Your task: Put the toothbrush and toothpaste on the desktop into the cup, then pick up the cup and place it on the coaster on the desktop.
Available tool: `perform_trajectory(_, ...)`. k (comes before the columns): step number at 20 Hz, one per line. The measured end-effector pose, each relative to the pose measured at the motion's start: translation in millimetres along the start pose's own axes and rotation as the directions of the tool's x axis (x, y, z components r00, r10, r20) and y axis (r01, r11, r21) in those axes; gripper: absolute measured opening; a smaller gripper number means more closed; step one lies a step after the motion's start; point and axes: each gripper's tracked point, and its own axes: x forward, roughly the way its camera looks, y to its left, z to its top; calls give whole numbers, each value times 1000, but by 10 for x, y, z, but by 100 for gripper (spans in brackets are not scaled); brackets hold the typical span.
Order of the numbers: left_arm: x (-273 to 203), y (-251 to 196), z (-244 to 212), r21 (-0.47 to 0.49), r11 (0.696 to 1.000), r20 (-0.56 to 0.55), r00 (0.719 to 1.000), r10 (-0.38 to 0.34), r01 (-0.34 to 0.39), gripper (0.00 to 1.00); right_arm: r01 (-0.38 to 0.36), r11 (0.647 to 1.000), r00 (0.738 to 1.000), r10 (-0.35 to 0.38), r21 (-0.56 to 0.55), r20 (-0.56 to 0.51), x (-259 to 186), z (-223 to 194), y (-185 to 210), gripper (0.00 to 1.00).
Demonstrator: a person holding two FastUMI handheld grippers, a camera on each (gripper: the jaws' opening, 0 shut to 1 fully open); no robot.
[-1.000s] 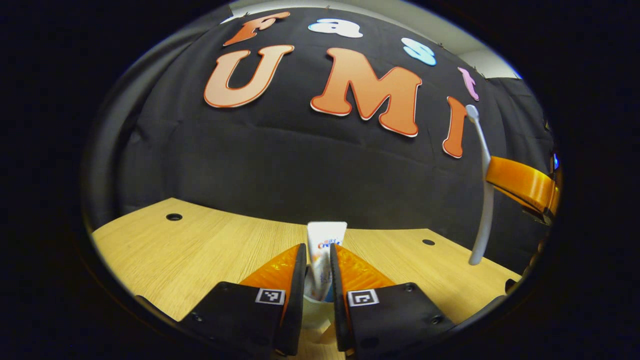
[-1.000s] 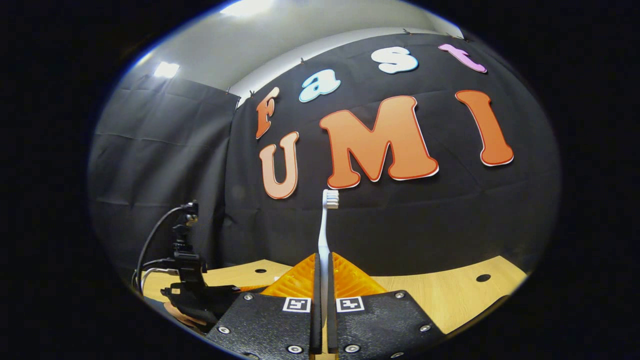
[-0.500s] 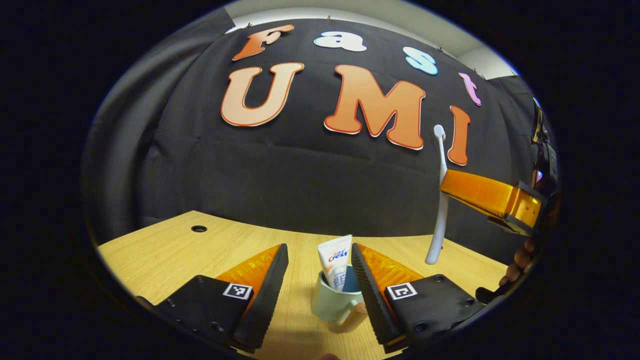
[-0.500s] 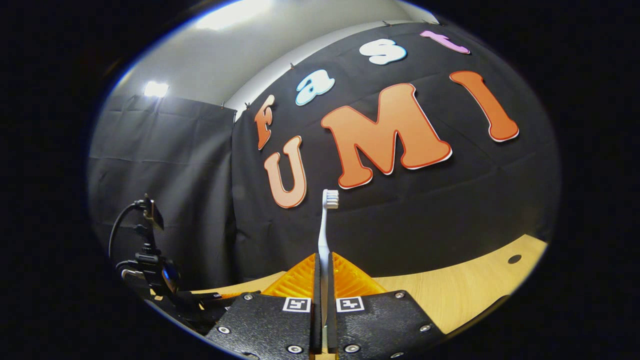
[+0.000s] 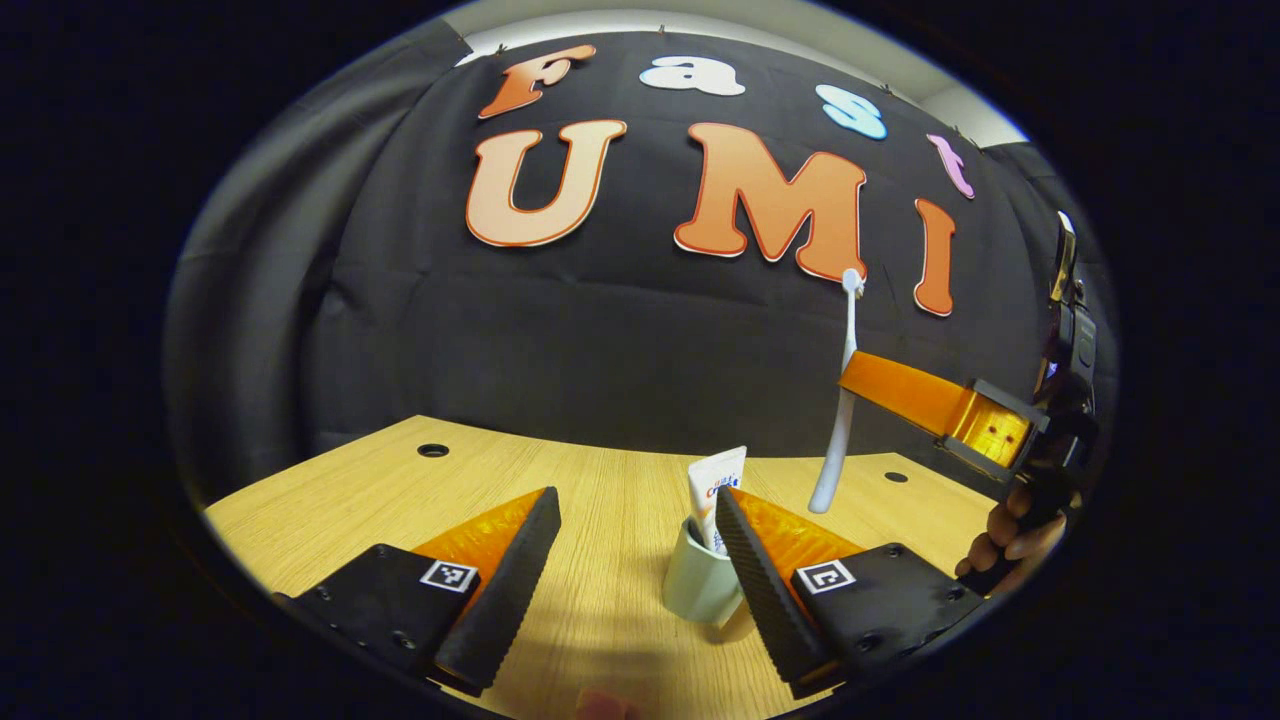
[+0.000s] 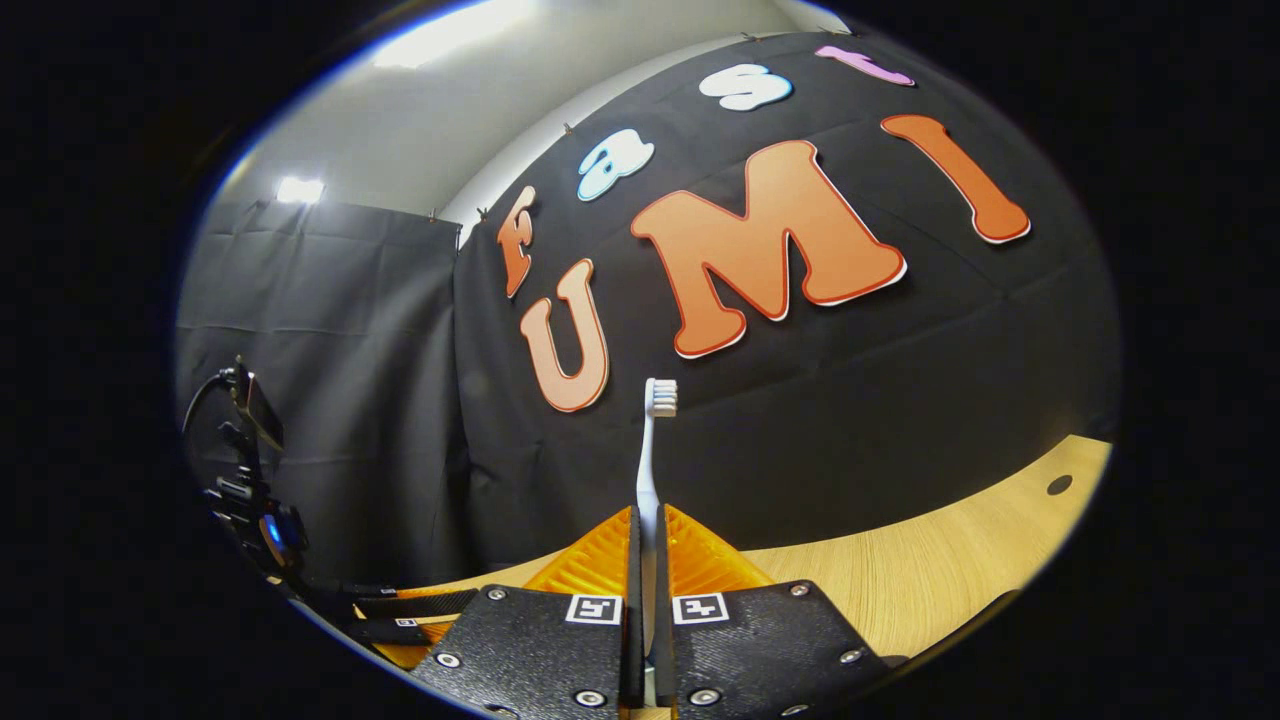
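Observation:
A pale green cup [image 5: 700, 585] stands on the wooden desk [image 5: 380, 500] with a white toothpaste tube [image 5: 716, 487] upright inside it. My left gripper [image 5: 635, 525] is open, and the cup sits just beside its right finger. The white toothbrush [image 6: 650, 470] stands upright, bristles on top, pinched between the fingers of my right gripper [image 6: 647, 545]. In the left gripper view that toothbrush [image 5: 838, 430] hangs above and right of the cup, held by the right gripper [image 5: 850, 375] with a hand [image 5: 1005, 545] behind it.
The desk has small round holes [image 5: 433, 450] near its back edge, with another hole [image 6: 1058, 485] at the far right in the right gripper view. Black cloth walls close off the back and sides. The left gripper's body and cables [image 6: 250, 500] show at the left.
My left gripper let go of the toothpaste, opened wide and drew back from the cup. The right gripper carried the toothbrush leftward and closer to the cup.

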Motion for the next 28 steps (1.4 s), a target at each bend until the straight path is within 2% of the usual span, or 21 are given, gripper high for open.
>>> perform_trajectory(13, -51, -82, -122, -22, 1000, -57, 998, -6, 4, 100, 23, 1000, 996, -24, -16, -87, 86, -551, -39, 5)
perform_trajectory(19, -49, -208, -111, 44, 999, -120, 993, 2, 4, 100, 20, 998, 986, -28, -54, -162, -113, -670, -44, 7)
perform_trajectory(22, -57, -315, -70, 53, 998, -153, 988, -21, 29, 100, 13, 998, 981, -25, -66, -192, -229, -685, -38, 7)
perform_trajectory(25, -61, -322, -106, 100, 995, -193, 981, 2, 18, 100, 8, 997, 972, -26, -75, -235, -310, -732, -38, 6)
perform_trajectory(27, -90, -389, -114, 106, 994, -222, 975, -12, 37, 100, 11, 997, 961, -33, -80, -275, -384, -782, -59, 8)
perform_trajectory(28, -91, -418, -115, 109, 993, -238, 971, -15, 42, 100, 14, 996, 956, -39, -86, -292, -430, -784, -68, 13)
